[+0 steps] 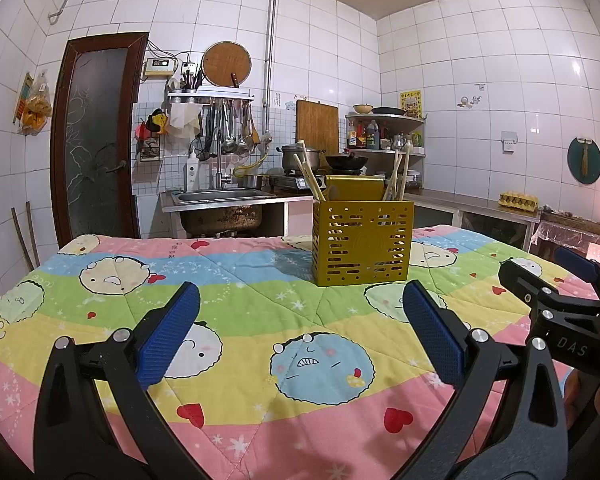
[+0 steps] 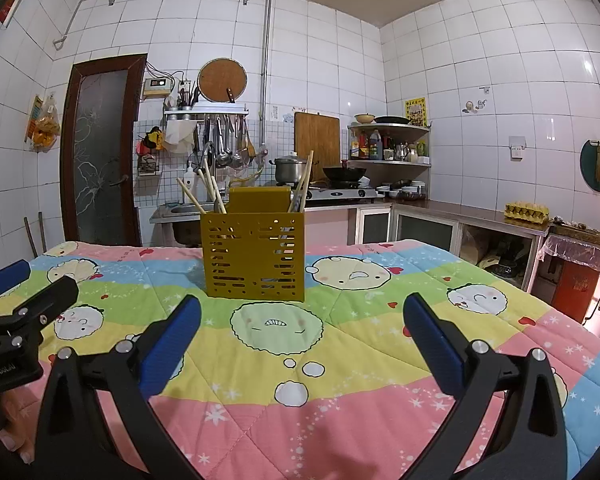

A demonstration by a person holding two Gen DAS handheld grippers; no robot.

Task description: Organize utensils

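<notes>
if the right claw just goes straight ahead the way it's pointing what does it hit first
Probably the yellow utensil holder, a little left of the open right claw; only bare quilt lies between. Depth is uncertain, so it might pass just beside it.

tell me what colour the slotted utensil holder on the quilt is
Mustard yellow utensil holder, clearest in the left wrist view.

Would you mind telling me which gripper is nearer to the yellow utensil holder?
Hard to call; both look about level. The left gripper sits short of the yellow utensil holder, slightly to its left; the right gripper sits short, slightly to its right.
</notes>
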